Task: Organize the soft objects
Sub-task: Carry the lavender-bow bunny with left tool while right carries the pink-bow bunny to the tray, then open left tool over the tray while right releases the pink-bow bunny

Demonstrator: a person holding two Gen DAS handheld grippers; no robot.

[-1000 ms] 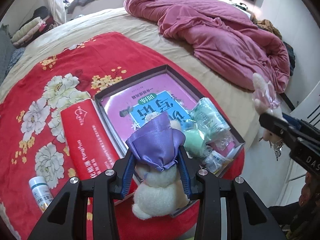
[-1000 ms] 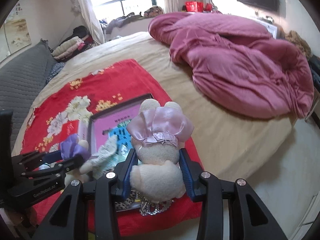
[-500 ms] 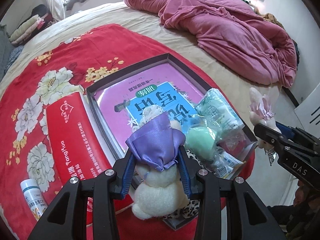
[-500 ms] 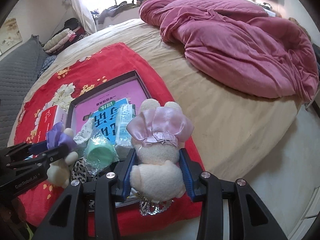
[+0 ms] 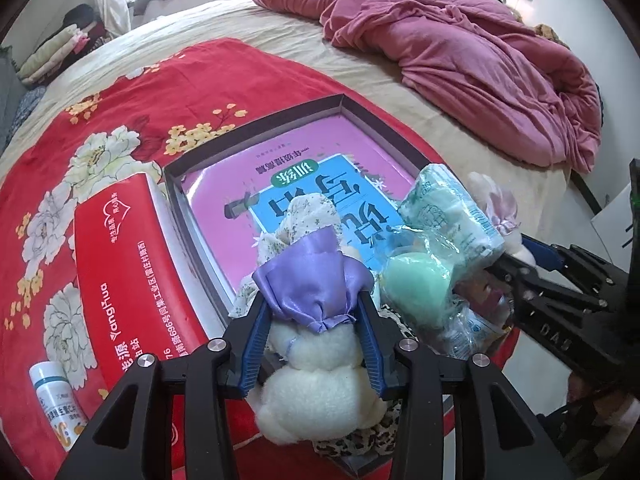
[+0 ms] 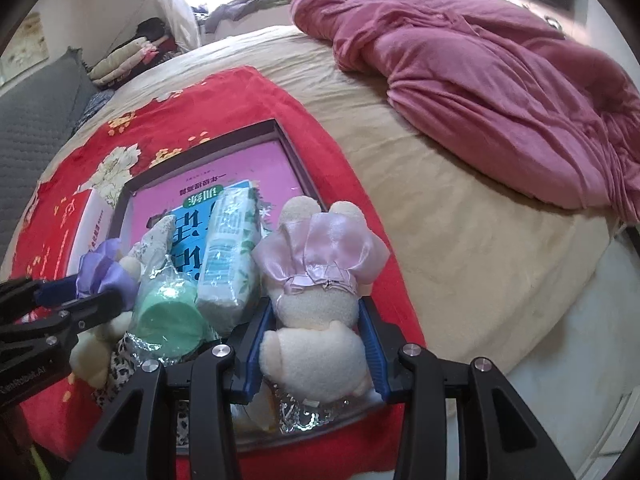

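Observation:
My left gripper [image 5: 312, 320] is shut on a cream plush bunny in a purple satin dress [image 5: 316, 344], held low over the near end of the dark shallow box [image 5: 256, 126]. My right gripper [image 6: 316, 324] is shut on a cream plush bunny in a pink satin dress [image 6: 320, 280], held over the box's near right corner [image 6: 304, 176]. The box holds a pink and blue book [image 5: 288, 176], a green wrapped tissue pack [image 5: 448, 208], a green cup in plastic [image 5: 416, 280], floral cloth [image 5: 308, 212] and leopard fabric [image 5: 356, 440]. Each gripper shows in the other's view: the right gripper [image 5: 516, 264], the left gripper [image 6: 76, 300].
The box lies on a red floral blanket [image 5: 100, 128] on a beige bed. A red tissue box [image 5: 120, 272] lies left of the box and a small white bottle [image 5: 56, 404] is at the near left. A crumpled pink quilt [image 5: 460, 52] covers the far right. The bed edge and floor are at right [image 6: 560, 340].
Both grippers have moved forward and down toward the box, each still holding its bunny. The two bunnies now sit close over the box's near end.

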